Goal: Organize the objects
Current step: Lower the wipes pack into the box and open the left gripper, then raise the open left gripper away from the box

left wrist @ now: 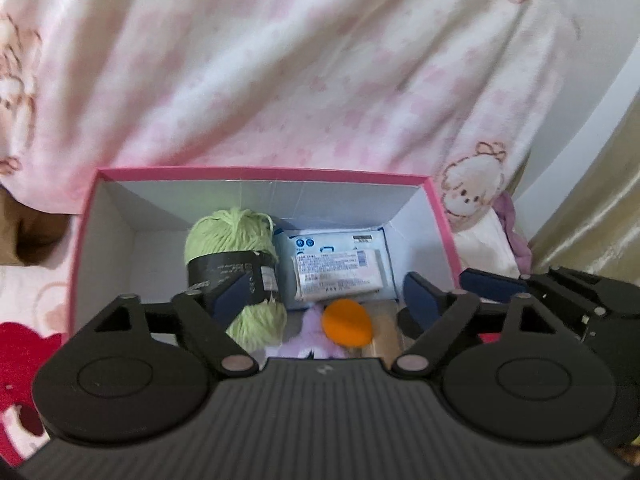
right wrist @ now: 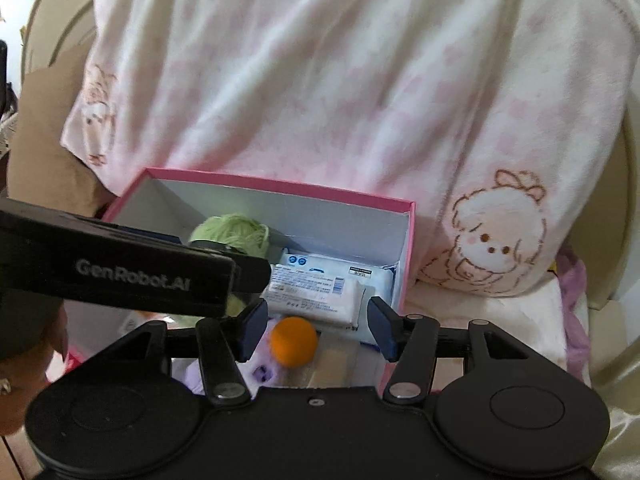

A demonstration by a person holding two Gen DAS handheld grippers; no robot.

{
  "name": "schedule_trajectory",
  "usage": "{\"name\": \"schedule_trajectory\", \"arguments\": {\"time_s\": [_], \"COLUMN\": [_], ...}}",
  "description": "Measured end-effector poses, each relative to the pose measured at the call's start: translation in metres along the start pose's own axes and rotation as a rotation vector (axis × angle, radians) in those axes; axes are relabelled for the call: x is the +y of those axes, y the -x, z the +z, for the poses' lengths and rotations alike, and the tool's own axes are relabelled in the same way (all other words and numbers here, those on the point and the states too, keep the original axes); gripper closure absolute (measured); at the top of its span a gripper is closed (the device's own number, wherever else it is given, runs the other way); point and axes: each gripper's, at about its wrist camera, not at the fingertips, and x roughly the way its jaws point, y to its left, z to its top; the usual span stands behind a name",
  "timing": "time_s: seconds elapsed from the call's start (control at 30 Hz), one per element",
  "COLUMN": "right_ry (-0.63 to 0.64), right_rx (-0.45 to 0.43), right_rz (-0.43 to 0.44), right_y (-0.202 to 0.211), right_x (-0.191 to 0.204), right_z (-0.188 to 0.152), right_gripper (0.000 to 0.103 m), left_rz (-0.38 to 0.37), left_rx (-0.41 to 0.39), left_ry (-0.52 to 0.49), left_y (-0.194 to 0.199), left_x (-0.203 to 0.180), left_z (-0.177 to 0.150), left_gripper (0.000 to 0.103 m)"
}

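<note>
Room [left wrist: 152, 264] along pink box's [left wrist: 256, 174] left wall

A fleecy pink-and-white blanket [left wrist: 300, 72] printed with cartoon lambs drapes across the background. A pale golden satin fabric [left wrist: 600, 208] shows at the right edge, with a crumpled lilac cloth [right wrist: 574, 320] beside it. A brown cushion [right wrist: 44, 136] sits on the left.
</note>
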Motion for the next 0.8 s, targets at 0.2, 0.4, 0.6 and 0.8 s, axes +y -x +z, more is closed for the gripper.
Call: {"name": "schedule_trajectory", "arguments": {"time_s": [0.2,0.4,0.6,0.8], "right_ry": [0.005,0.002,0.008,-0.019], "right_rx": [0.007,0.014,0.009,0.009], "right_rz": [-0.005,-0.024,-0.043,-0.054], "right_y": [0.045,0.085,0.117,0.142], "right_x": [0.010,0.024,0.039,0.048], "right_z": [-0.005,-0.011,-0.024,-0.039], "right_gripper": [0.040,0.032,0.027,0.025], "left_rz": [0.025,0.050,0.041,0.066], "left_rx": [0.029,0.013,0.006,-0.038], "left_ry": [-0.003,-0.016,-0.013,-0.045], "left_y": [0.046,0.096,0.135,0.166], "left_x": [0.000,0.005,0.011,0.013], "left_z": [-0.012,-0.036,-0.063,-0.090], "left_gripper": [0.013,0.012,0.012,0.012]}}
